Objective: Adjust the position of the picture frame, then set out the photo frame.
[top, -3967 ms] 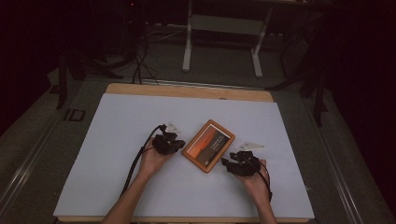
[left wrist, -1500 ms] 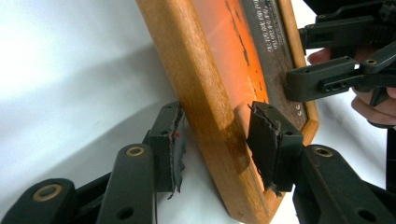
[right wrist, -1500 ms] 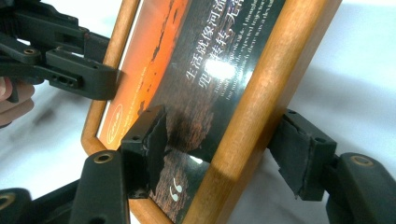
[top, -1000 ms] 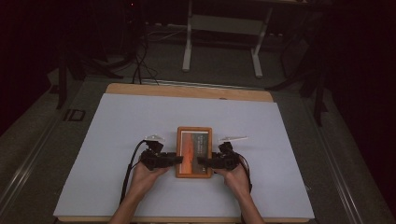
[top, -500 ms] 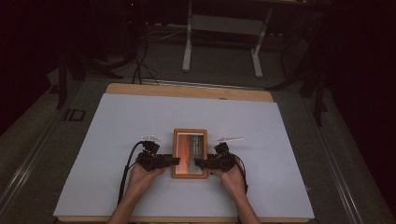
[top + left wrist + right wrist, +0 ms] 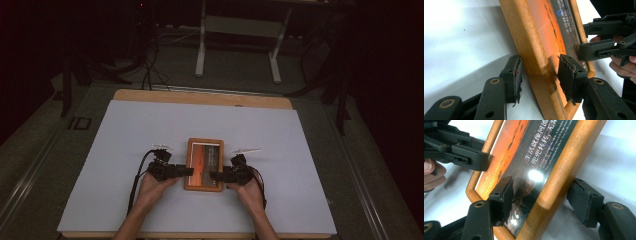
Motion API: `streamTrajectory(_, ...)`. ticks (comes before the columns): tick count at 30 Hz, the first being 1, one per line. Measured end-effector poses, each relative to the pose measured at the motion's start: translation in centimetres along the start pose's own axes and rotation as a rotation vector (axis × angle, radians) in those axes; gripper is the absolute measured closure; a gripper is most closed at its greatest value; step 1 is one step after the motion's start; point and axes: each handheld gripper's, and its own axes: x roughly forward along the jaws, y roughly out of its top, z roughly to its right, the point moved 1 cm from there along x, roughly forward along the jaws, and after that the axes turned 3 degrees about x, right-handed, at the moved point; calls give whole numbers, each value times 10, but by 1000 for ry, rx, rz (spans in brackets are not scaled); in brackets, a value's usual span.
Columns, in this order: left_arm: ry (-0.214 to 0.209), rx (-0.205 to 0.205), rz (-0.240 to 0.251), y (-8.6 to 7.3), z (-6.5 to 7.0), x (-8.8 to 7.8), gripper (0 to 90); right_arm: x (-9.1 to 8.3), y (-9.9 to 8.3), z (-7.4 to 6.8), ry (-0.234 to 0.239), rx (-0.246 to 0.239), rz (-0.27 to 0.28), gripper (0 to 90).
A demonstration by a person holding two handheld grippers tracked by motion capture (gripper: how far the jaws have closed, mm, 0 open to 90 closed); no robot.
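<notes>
Picture frame turned from diagonal to square, shifted slightly left — both claws now straddling its side rails

High view: fixed above the person's side, looking forward and down over the whole tabletop, from far off.
Left gripper view: rides that gripper, looking along its jaws, very close.
Right gripper view: likewise, very close.
Shared: all three take in the wooden picture frame.

Framed picture – Chinese text, "生活" legible
</notes>
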Motion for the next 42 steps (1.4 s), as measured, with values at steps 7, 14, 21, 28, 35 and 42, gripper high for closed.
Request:
streamTrajectory(7, 59, 47, 13, 0, 6, 0, 448, -3, -1, 2, 4, -29, 10, 408)
streamTrajectory(14, 129, 118, 37, -5, 9, -19, 407, -15, -1, 7, -38, -66, 44, 376)
streamTrajectory(21, 201, 167, 78, -9, 12, -32, 410, -29, -2, 8, -79, -82, 93, 355)
streamTrajectory(28, 212, 160, 91, -13, 11, -38, 440, -36, -1, 8, -128, -104, 105, 353)
streamTrajectory(35, 201, 171, 116, -11, 14, -43, 444, -42, 2, 8, -141, -111, 120, 291)
streamTrajectory(42, 185, 183, 113, -10, 19, -45, 453, -44, 9, -1, -143, -172, 104, 242)
